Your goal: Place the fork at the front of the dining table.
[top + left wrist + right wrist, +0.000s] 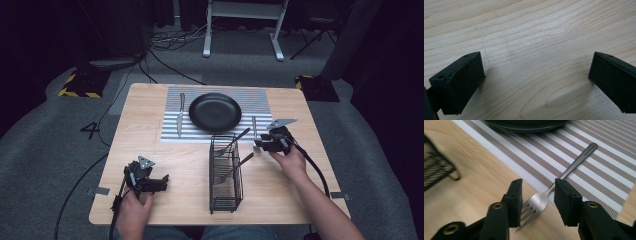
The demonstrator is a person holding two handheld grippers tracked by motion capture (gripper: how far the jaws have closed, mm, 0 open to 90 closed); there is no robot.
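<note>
A silver fork (574, 165) lies with its handle on the striped placemat (599, 177) and its tines over the bare wood. My right gripper (537, 200) is open, a jaw on each side of the fork's head, and the pads do not press on it. From above, that gripper (260, 145) sits right of the black plate (215, 112), at the near end of the fork (254, 127). My left gripper (162, 182) rests near the table's front left. Its jaws stand wide open (536, 75) over bare wood, holding nothing.
A black wire basket (225, 175) stands at the middle front with two pieces of cutlery (235, 167) leaning out of it. A knife (180, 115) lies on the placemat left of the plate. The basket's corner (434, 167) is to the left of my right gripper.
</note>
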